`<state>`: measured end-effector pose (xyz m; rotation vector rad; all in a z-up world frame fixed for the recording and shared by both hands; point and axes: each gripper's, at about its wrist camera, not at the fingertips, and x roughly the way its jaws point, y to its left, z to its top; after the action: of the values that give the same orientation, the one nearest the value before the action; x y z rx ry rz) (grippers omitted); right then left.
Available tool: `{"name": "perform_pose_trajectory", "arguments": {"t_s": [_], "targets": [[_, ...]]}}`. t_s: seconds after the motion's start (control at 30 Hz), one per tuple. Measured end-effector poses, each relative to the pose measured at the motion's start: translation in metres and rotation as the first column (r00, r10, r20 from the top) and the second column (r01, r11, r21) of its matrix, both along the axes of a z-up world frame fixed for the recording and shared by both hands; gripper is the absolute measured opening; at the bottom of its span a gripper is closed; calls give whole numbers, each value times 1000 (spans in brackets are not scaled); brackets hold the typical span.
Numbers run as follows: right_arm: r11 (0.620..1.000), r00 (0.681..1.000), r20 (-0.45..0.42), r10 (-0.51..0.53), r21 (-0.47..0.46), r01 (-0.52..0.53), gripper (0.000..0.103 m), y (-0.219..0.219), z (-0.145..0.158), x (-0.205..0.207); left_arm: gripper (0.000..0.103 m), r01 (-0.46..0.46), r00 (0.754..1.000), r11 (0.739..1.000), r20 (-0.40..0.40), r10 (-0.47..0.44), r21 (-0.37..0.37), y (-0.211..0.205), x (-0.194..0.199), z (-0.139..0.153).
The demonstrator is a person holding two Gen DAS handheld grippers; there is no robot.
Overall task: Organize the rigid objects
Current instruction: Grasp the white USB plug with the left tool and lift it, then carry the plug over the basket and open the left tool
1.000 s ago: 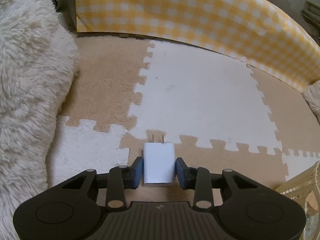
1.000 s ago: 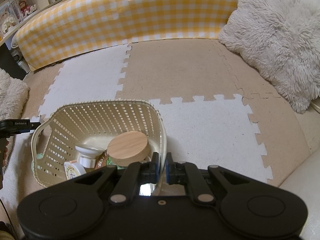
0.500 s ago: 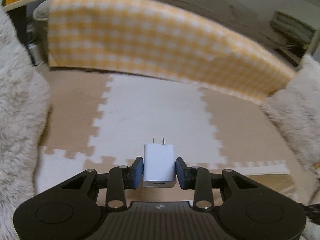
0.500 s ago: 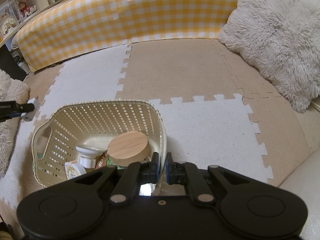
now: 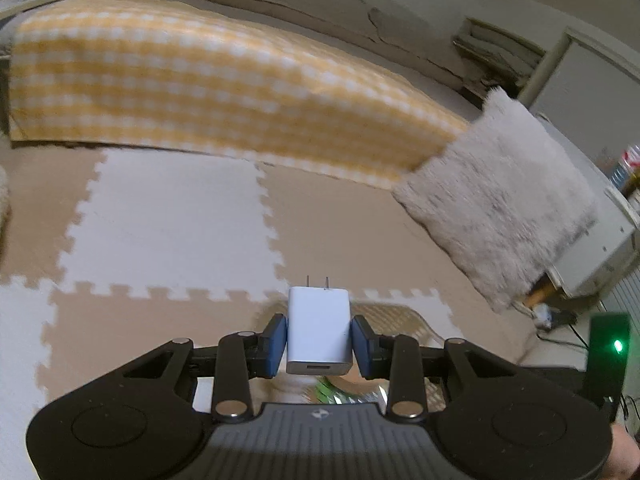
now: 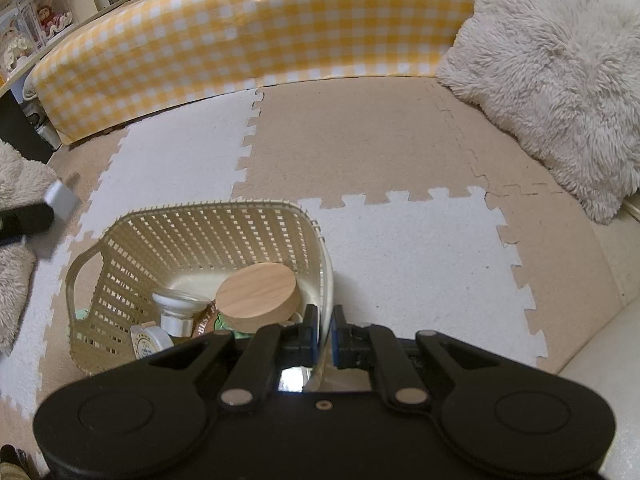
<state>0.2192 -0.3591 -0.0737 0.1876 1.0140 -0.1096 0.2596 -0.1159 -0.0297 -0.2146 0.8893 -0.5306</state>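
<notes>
Charger [image 5: 319,330] in left tool [image 5: 319,340], basket [image 5: 384,314] mostly hidden, background blurred

The basket [image 6: 200,236] stands on the floor mat [image 6: 400,248] at the near left in the right wrist view. In it lie a round lid [image 6: 258,298] toward its right wall, a small jar [image 6: 178,312] left of the lid, and a little tub [image 6: 148,340] nearest. The long cushion [image 6: 248,36] runs across the far side, and the furry pillow [image 6: 560,80] lies at the far right. The charger [image 5: 319,330] sits between the left gripper [image 5: 319,340] pads, above the mat.
</notes>
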Motion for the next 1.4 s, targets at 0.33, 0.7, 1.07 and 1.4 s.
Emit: {"name": "perform_pose_trajectory", "arguments": {"t_s": [0.33,0.7,1.07,1.4], "targets": [[1000,1000,0,1,-3,-1,7,0,0,0,37,44,994,998,-100,-39,54,-32,-21,-33],[1000,1000,-1,1,-5,-2,7,-1,0,-1,37,-6,983,999,-184,14,48,-37,-19,-53],[1000,1000,-2,1,-4,-1,7,-1,-1,-1,44,-16,976,997,-215,31,70,-41,-18,-58],[1000,1000,-3,2,-5,-2,7,-1,0,0,60,2,977,997,-211,15,79,-43,-21,-56]]}}
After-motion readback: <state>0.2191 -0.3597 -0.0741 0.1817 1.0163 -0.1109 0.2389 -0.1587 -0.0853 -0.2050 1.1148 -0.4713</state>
